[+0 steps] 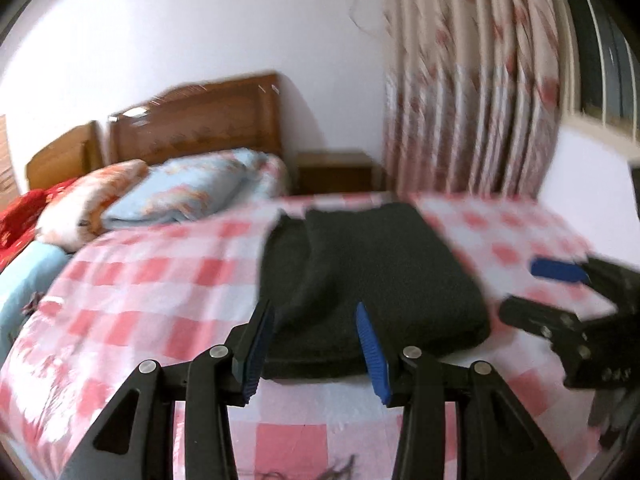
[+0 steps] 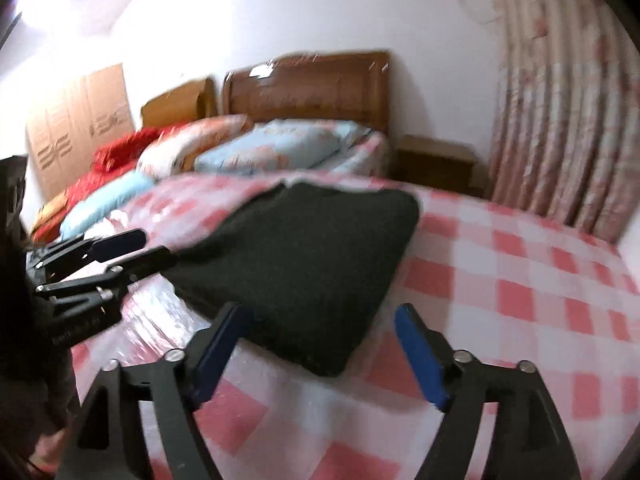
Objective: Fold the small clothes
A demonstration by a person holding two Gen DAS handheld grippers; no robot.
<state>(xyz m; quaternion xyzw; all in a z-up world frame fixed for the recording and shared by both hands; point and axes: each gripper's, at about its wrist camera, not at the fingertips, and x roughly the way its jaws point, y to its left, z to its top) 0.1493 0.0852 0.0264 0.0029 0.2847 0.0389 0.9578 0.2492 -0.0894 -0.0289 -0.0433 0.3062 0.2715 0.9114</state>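
My left claw (image 1: 316, 320) and right claw (image 2: 320, 320) hang open over the folded dark garment (image 1: 372, 280) on the bed (image 1: 160, 280); a careless pinch could undo its layers.

The bed (image 1: 168, 280), spread with a pink-and-white checked sheet, carried a folded dark garment (image 1: 360, 280); blurred pillows (image 1: 180, 196), apparently, lay beside the headboard.

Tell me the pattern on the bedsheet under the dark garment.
Pink-and-white check; the bedsheet shows best in the right wrist view.
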